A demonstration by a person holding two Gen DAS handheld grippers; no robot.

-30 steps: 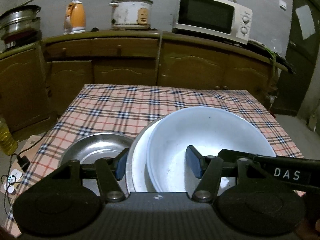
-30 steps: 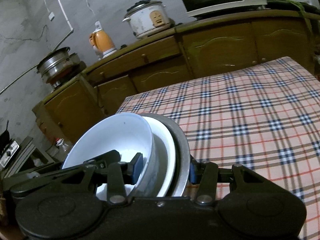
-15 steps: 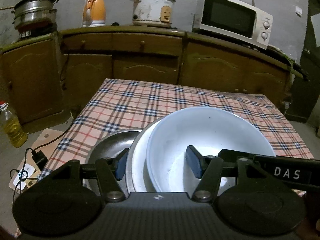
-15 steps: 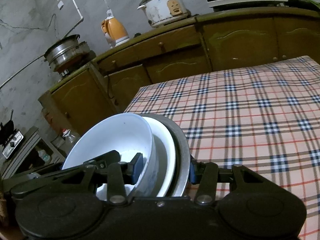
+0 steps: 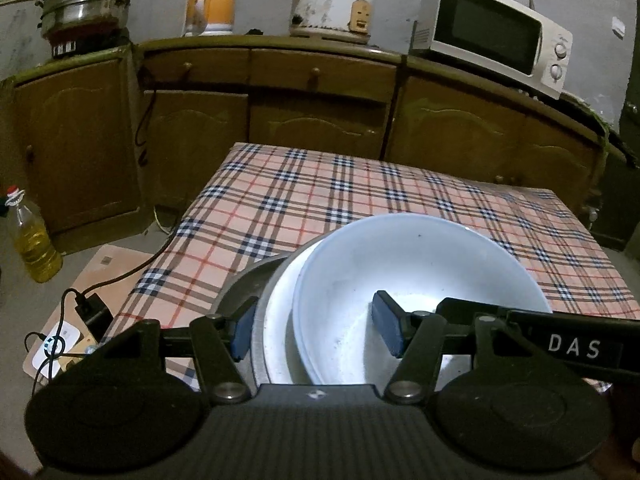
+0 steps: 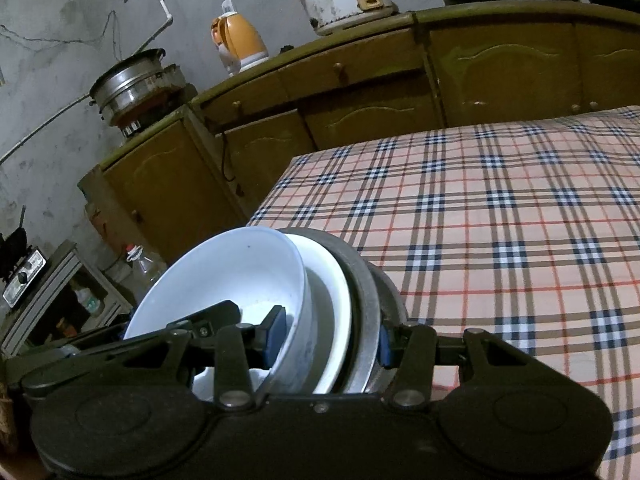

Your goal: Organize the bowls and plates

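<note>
Left wrist | both tongs [image 5: 314, 330] [image 6: 328, 338] clamp nested dishes [image 5: 420, 272] | plaid tablecloth [image 5: 320, 200] | wooden cabinets [image 5: 320, 80]

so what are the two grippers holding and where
Both clamp the same nested stack: white bowl, white plate, metal dish. Left gripper and right gripper each pinch its near rim, jaws inside the bowl and outside the metal dish.

Likely home kitchen, wooden cabinets [image 5: 320, 92], microwave [image 5: 492, 36], rice cooker [image 5: 332, 10], kettle [image 5: 210, 2]
</note>
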